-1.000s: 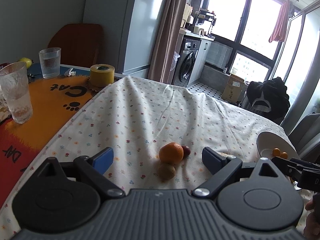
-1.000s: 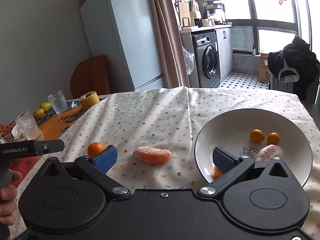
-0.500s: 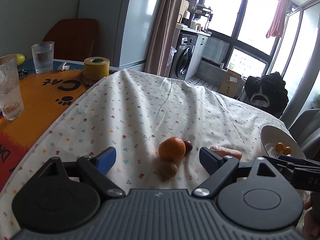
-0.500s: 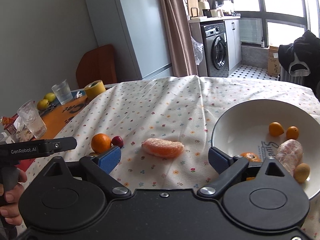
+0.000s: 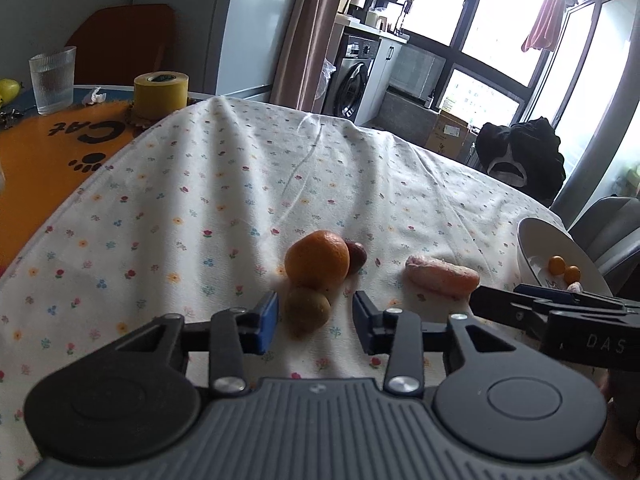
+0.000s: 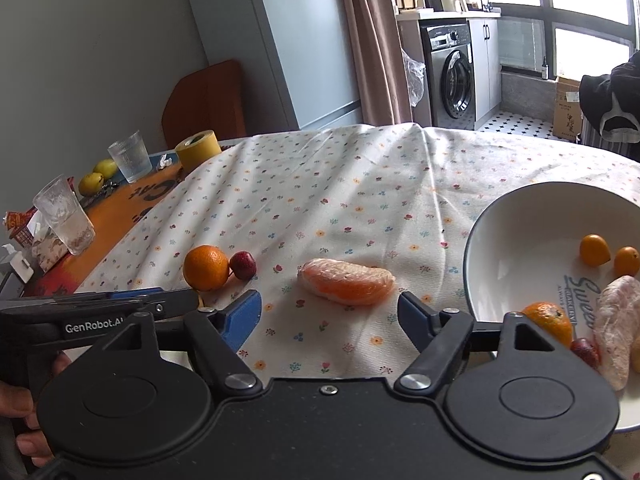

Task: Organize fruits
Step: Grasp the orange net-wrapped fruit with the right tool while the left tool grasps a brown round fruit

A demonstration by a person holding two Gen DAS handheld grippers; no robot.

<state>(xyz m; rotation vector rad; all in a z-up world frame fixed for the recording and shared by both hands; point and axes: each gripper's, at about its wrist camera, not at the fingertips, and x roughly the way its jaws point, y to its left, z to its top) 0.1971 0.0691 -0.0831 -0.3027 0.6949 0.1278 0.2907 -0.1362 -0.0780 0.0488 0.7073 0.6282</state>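
We've got the left gripper (image 5: pixel 314 318) low over the flowered tablecloth (image 5: pixel 240 184), and right between its blue fingertips sits the kiwi (image 5: pixel 307 309). The jaws are parted, with a gap showing on either side of the fruit, so nothing is clamped. The kiwi is small, round and dull olive-brown, and it touches the orange (image 5: pixel 318 265) just beyond it. The orange is bright and smooth-skinned, and tucked against its far right side is a small dark-red fruit (image 5: pixel 356 257).

Over on our right gripper (image 6: pixel 330 314), the jaws stand wide apart and empty. Just ahead of them, centred between the fingertips, lies a peeled citrus segment wrapped in clear film (image 6: pixel 346 287), pale orange and crescent-shaped, resting flat on the cloth. To its right stands the white bowl (image 6: pixel 516 220), tilted toward us. Inside it we see two little kumquats (image 6: pixel 595 250), an orange, another wrapped segment and a small red fruit. In this view the left gripper sits low at the left edge, held in a hand (image 6: pixel 24 408).
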